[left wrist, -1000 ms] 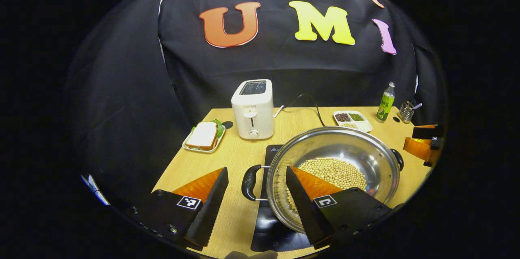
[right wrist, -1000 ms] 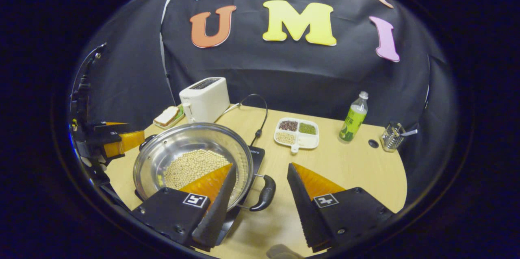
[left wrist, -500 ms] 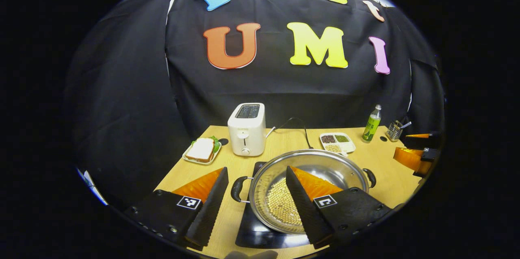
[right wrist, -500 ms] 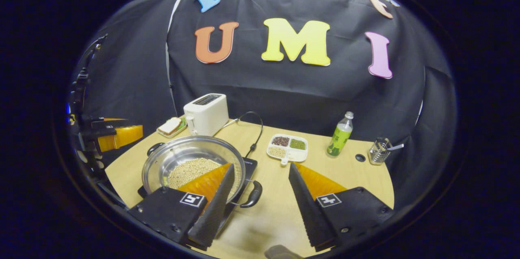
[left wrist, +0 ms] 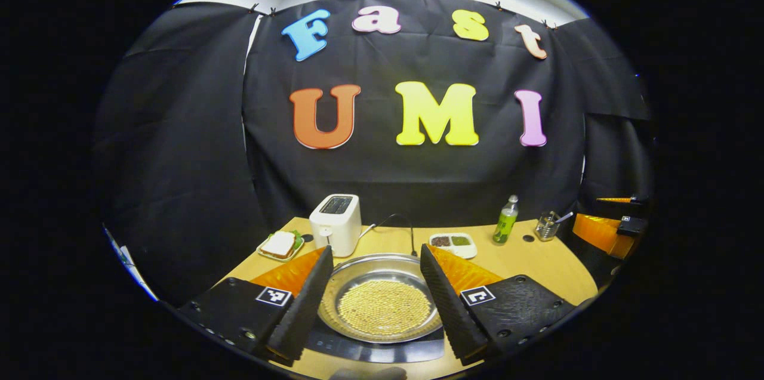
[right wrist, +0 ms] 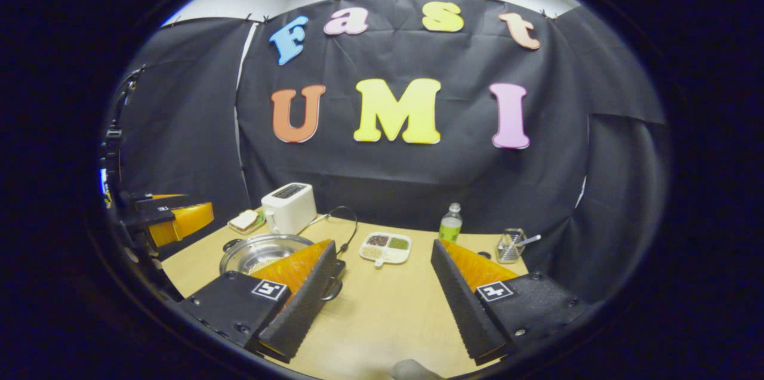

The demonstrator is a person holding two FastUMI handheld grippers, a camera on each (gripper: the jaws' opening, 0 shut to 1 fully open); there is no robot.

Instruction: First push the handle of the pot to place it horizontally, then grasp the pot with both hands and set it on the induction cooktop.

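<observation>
My left gripper (left wrist: 375, 284) hangs above the near edge of the light wooden table (left wrist: 537, 260) with its two black, orange-backed fingers (left wrist: 301, 308) spread wide, holding nothing. Seen from the left gripper view, the round stainless-steel pot (left wrist: 382, 305) lies between those fingers but below them and farther off, untouched; it sits on the flat black induction cooktop (left wrist: 382, 349), whose glossy front edge shows just under the pot's rim, and its bottom is covered with a layer of pale yellow beans (left wrist: 383, 307). My right gripper (right wrist: 387, 284) is likewise parted wide and empty, over bare tabletop to the right of the pot; in the right gripper view the pot (right wrist: 259, 252) is partly behind my left-hand finger, and one black loop handle (right wrist: 332, 290) of it pokes out beside that finger, pointing sideways along the table. Behind the pot stands a white two-slot toaster (left wrist: 335, 224) with a black cord (left wrist: 394, 222) curling over the table, and left of the toaster a sandwich on a small pale tray (left wrist: 279, 245). Farther back, to the right, are a white divided dish of dark, green and pale grains (left wrist: 452, 243), a green plastic bottle with a white cap (left wrist: 506, 220), and a small wire basket holding a utensil (left wrist: 547, 226). The two grippers are well apart from each other.
</observation>
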